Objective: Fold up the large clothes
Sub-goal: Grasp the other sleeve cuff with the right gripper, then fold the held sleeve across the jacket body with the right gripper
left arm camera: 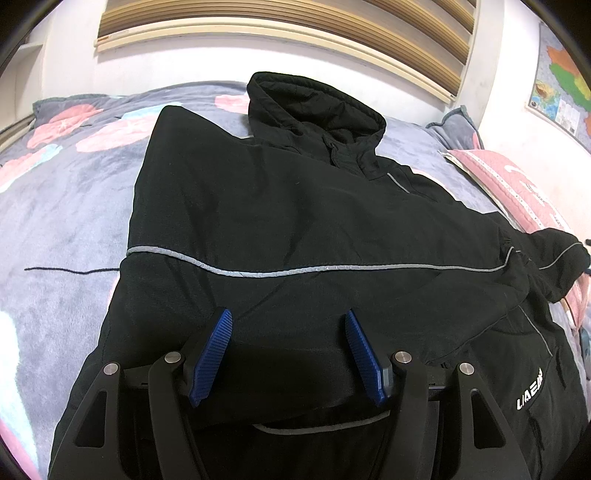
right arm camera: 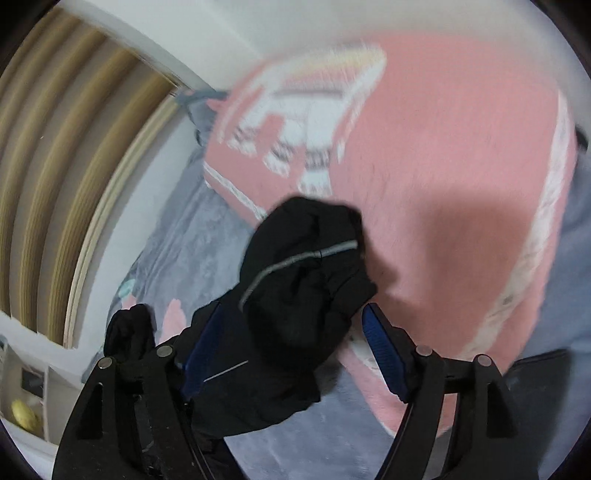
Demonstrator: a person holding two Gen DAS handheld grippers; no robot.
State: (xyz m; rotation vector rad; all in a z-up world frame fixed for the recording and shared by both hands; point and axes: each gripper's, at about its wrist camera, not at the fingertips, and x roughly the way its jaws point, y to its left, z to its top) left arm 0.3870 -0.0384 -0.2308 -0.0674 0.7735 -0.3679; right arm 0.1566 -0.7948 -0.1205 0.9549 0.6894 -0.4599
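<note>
A: Bedroom, seen from the left wrist. Bed spread with a grey-blue blanket (left arm camera: 66,206) printed with pink flowers, white wall behind, wooden slatted headboard (left arm camera: 280,22) above, map (left arm camera: 561,85) on the wall at right.

B: And the garment?

A: Black hooded jacket (left arm camera: 295,206) lying flat across the blanket, hood (left arm camera: 314,114) toward the headboard, grey reflective piping running across the body. One side seems already folded inward over the body; right sleeve (left arm camera: 554,258) trailing off toward a pink pillow (left arm camera: 517,192).

B: Left gripper (left arm camera: 288,347)?

A: Hovering over the lower body of the jacket, blue pads spread apart, nothing pinched between them. Open, idle.

B: Over to the right wrist, then.

A: Blurred view, tilted. Same pink pillow (right arm camera: 424,166) filling the background, grey blanket (right arm camera: 199,236) and headboard slats (right arm camera: 55,166) at left. Sleeve cuff (right arm camera: 306,266) bunched in front of the right gripper (right arm camera: 288,332), lying between the pads but not squeezed: jaws wide, right pad clear of the cloth, left pad half hidden behind it.

B: So which step?

A: Probably the sleeve stage, with the cuff loose at the pillow's edge. Sleeve not yet laid over the body.

B: Next move?

A: Likely a firm pinch on the cuff, then a carry across onto the chest, laid flat along the piping, before halving the body.
</note>
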